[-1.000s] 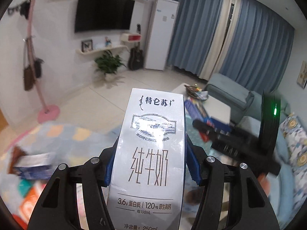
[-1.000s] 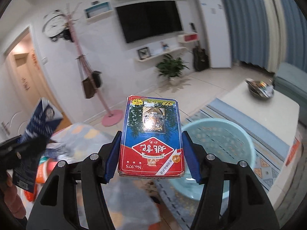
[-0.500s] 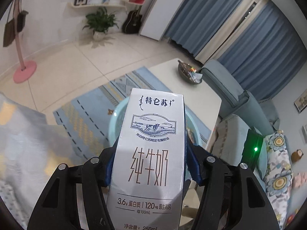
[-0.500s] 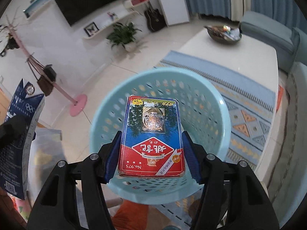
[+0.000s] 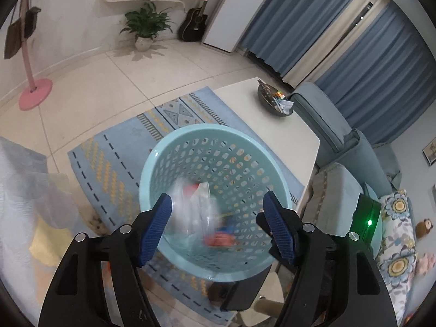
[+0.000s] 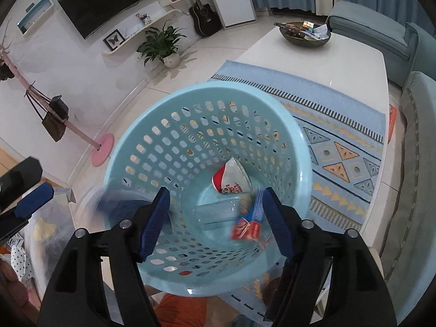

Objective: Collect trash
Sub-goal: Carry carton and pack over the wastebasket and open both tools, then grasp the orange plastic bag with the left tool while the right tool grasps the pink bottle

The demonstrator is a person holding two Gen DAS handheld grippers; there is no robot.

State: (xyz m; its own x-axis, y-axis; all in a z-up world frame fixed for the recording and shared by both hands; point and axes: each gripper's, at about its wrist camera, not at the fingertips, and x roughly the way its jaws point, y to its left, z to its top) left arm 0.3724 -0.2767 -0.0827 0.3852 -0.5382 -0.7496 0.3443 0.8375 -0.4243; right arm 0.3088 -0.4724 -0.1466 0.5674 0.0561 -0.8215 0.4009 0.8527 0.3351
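Observation:
A light blue perforated basket [image 5: 190, 147] [image 6: 152, 125] stands on the rug below both grippers. My left gripper [image 5: 218, 226] is open and empty above it; the white milk carton [image 5: 190, 207] is a blur falling inside. My right gripper [image 6: 215, 218] is open and empty above the basket; the red and blue card box [image 6: 245, 229] is a blur dropping inside. A red and white paper cup [image 6: 231, 177] and a clear bottle [image 6: 215, 212] lie at the basket's bottom. The left gripper's blue pad [image 6: 32, 200] shows at the left edge.
A white coffee table [image 6: 340, 62] with a dark bowl [image 6: 305, 34] stands beyond the basket on a blue patterned rug [image 6: 340, 136]. Blue sofa [image 5: 340, 136] at right. A pink coat stand [image 5: 32, 92], plant and guitar stand by the far wall.
Both grippers opened over the basket. The milk carton left the left gripper and the card box left the right gripper; both are falling into the basket.

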